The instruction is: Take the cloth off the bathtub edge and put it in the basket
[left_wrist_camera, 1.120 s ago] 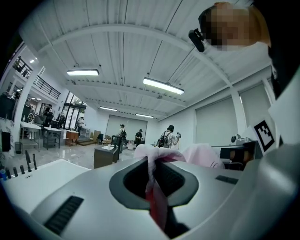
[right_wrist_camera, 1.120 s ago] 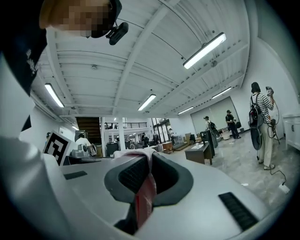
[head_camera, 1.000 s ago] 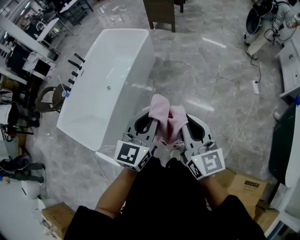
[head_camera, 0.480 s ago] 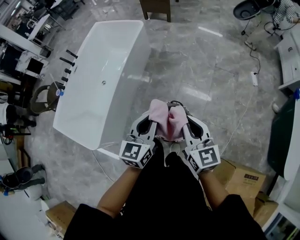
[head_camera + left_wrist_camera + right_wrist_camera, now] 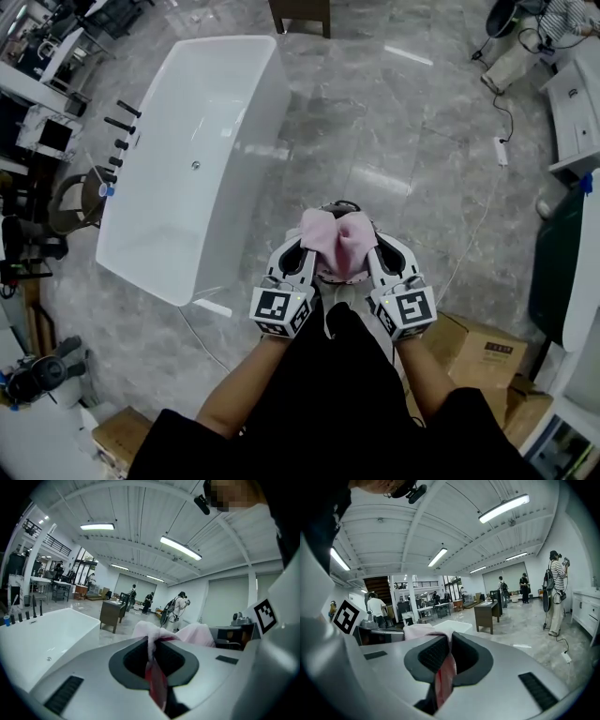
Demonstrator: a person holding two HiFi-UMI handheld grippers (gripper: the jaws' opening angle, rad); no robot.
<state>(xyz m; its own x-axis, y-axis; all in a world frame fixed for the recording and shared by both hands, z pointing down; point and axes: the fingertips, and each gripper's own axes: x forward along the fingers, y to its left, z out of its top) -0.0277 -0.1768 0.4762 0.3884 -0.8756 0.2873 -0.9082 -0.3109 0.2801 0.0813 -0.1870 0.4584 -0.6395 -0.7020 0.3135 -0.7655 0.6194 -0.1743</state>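
A pink cloth [image 5: 337, 239] hangs bunched between my two grippers, in front of the person's body. My left gripper [image 5: 310, 246] is shut on its left part and my right gripper [image 5: 369, 246] is shut on its right part. In the left gripper view the cloth [image 5: 151, 641] is pinched between the jaws and spills out past them. The right gripper view shows the cloth [image 5: 445, 667] clamped the same way. Just past the cloth a dark curved rim [image 5: 339, 204] peeks out, and the rest of that thing is hidden under cloth and grippers. The white bathtub [image 5: 187, 159] stands to the left.
Black taps [image 5: 120, 141] line the bathtub's far left side. Cardboard boxes [image 5: 487, 352] sit on the floor at the right. A cable and power strip [image 5: 500, 150] lie on the grey marble floor. A dark wooden table [image 5: 300, 14] stands beyond the tub. People stand in the distance [image 5: 555, 592].
Both grippers have sunk toward the floor together, the cloth still pinched between them. The dark rim has come into view past the cloth.
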